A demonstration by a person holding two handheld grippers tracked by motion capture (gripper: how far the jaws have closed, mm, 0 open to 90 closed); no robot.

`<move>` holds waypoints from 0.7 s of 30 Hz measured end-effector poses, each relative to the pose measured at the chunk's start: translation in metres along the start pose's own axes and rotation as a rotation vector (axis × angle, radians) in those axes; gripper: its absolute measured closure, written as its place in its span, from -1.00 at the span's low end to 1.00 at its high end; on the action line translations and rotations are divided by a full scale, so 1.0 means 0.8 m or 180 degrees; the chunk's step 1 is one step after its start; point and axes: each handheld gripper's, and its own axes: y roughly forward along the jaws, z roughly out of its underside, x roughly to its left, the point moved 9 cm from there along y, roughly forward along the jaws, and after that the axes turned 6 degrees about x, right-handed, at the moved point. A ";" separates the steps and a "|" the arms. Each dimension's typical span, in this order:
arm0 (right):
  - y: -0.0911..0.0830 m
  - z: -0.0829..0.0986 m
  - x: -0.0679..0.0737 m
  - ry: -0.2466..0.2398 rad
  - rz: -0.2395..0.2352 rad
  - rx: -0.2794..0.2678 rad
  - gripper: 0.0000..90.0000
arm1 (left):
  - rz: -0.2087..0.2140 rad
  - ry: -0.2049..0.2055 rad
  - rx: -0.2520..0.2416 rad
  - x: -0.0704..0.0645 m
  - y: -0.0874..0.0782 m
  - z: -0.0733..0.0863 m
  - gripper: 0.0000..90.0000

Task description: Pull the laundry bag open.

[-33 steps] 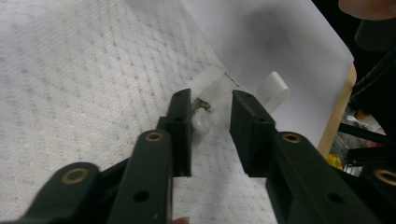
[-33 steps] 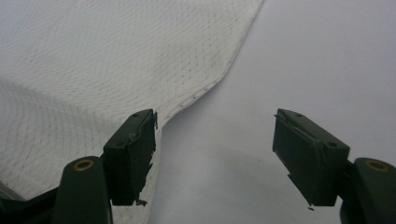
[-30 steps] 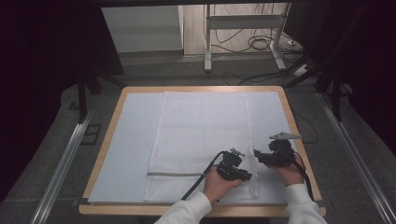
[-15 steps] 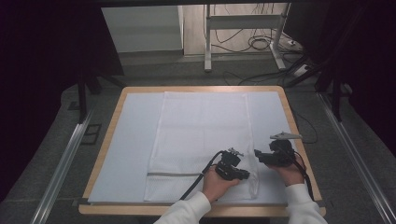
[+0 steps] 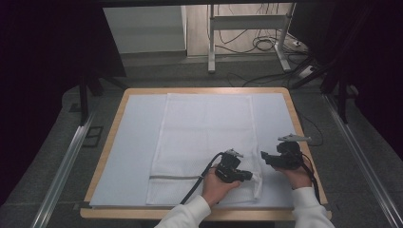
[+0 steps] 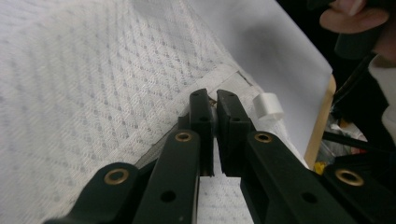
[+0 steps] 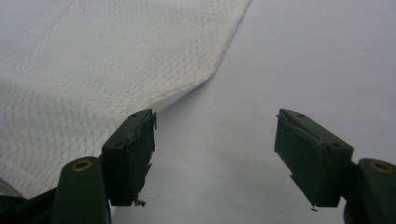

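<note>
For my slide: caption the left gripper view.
Left gripper fingers shut on the hem of a white mesh towel.

Left gripper (image 5: 247,176) low near the table's near edge, jaws pinched nearly together, pointing right; left hand (image 5: 215,186) wrapped behind it, white sleeve entering from the bottom. Right gripper (image 5: 264,158) just right of it, jaws spread wide, pointing left; right hand (image 5: 295,175) underneath, grey plate on top.

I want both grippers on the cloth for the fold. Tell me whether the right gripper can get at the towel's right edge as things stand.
Probably yes. The right gripper has its jaws open, low over the bare mat, with the towel edge right beside one jaw and nothing between. The left gripper pinches the hem nearer the corner, apart from it.
</note>
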 end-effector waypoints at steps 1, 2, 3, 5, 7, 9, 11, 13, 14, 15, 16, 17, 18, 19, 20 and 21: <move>0.000 0.000 -0.001 0.0012 0.0005 0.0003 -0.37 | 0.0000 0.0004 -0.0003 0.000 -0.002 0.000 0.91; 0.000 0.000 -0.001 0.0019 0.0008 0.0001 -0.37 | -0.0010 0.0018 -0.0004 0.001 -0.004 0.001 0.91; 0.000 0.000 -0.001 0.0027 0.0010 0.0000 -0.37 | -0.0018 0.0022 -0.0010 0.001 -0.006 0.001 0.91; -0.001 0.000 -0.002 0.0035 0.0010 0.0001 -0.38 | -0.0030 0.0027 -0.0026 0.001 -0.009 0.001 0.91; -0.001 0.000 -0.002 0.0037 0.0008 -0.0003 -0.38 | -0.0051 0.0034 -0.0048 0.002 -0.013 0.001 0.92; -0.002 0.000 -0.002 0.0040 0.0002 -0.0004 -0.38 | -0.0059 0.0027 -0.0065 0.002 -0.018 0.001 0.92; -0.002 0.000 -0.002 0.0052 -0.0013 -0.0009 -0.38 | -0.0066 0.0008 -0.0099 0.002 -0.023 -0.001 0.92; -0.003 0.000 -0.002 0.0080 -0.0037 -0.0014 -0.38 | -0.0081 0.0022 -0.0112 0.003 -0.028 -0.001 0.92; -0.004 -0.001 -0.003 0.0092 -0.0055 -0.0017 -0.38 | -0.0096 0.0021 -0.0113 0.004 -0.031 -0.001 0.92; -0.004 0.000 -0.003 0.0103 -0.0063 -0.0018 -0.38 | -0.0094 0.0019 -0.0131 0.004 -0.034 -0.001 0.92; -0.005 0.000 -0.003 0.0112 -0.0069 -0.0019 -0.38 | -0.0103 0.0028 -0.0124 0.005 -0.036 -0.001 0.92; -0.005 0.000 -0.003 0.0126 -0.0076 -0.0019 -0.38 | -0.0103 0.0023 -0.0132 0.006 -0.039 -0.001 0.92; -0.005 0.000 -0.003 0.0135 -0.0091 -0.0017 -0.39 | -0.0098 0.0015 -0.0142 0.006 -0.041 -0.001 0.92; -0.006 0.000 -0.003 0.0142 -0.0101 -0.0019 -0.39 | -0.0098 0.0018 -0.0142 0.007 -0.043 -0.001 0.92; -0.006 0.000 -0.002 0.0148 -0.0108 -0.0020 -0.39 | -0.0103 0.0023 -0.0144 0.008 -0.045 -0.001 0.92; -0.006 0.000 -0.002 0.0154 -0.0117 -0.0021 -0.39 | -0.0098 0.0022 -0.0148 0.008 -0.047 0.000 0.92</move>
